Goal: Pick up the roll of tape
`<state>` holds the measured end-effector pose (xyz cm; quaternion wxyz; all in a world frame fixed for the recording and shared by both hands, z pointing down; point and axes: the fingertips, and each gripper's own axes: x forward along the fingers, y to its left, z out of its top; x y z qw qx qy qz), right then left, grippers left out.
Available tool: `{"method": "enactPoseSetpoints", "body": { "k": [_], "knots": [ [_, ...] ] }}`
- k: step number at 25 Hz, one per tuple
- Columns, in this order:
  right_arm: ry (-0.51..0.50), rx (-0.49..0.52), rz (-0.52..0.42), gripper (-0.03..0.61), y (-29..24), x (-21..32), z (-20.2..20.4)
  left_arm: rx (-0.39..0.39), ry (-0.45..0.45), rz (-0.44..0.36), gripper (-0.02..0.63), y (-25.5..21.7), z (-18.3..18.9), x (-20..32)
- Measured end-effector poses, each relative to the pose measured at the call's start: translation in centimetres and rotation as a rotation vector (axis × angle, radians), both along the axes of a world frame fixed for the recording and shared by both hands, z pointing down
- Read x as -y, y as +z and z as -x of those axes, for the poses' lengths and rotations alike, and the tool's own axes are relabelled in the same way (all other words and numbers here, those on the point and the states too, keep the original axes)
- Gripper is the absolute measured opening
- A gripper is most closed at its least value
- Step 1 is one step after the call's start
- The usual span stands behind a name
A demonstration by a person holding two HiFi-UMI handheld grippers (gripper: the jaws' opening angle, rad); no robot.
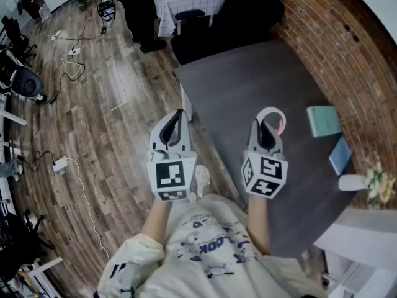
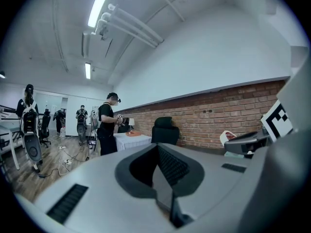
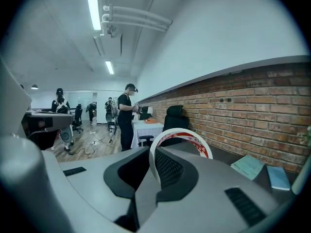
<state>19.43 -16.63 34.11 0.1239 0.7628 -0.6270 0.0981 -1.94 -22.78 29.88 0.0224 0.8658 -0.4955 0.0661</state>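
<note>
Closest to me, the left gripper hangs over the wooden floor beside the table edge, its jaws pressed together on nothing. Just beyond, I see the right gripper clamped on the roll of tape, upright between its jaws above the dark table. Farther off lie a green notepad and a blue book, near the brick wall

Left gripper faces brick wall — jaws together.
</note>
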Motion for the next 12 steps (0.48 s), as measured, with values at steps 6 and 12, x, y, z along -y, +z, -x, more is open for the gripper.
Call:
{"method": "enactPoseSetpoints", "body": {
  "k": [6, 12],
  "knots": [
    [0.000, -0.003, 0.003, 0.037, 0.08, -0.20, 0.41, -0.003, -0.001, 0.002, 0.002, 0.17, 0.21, -0.04],
    [-0.003, -0.009, 0.007, 0.037, 0.17, -0.14, 0.31, -0.006, 0.006, 0.004, 0.002, 0.37, -0.21, 0.03]
  ]
}}
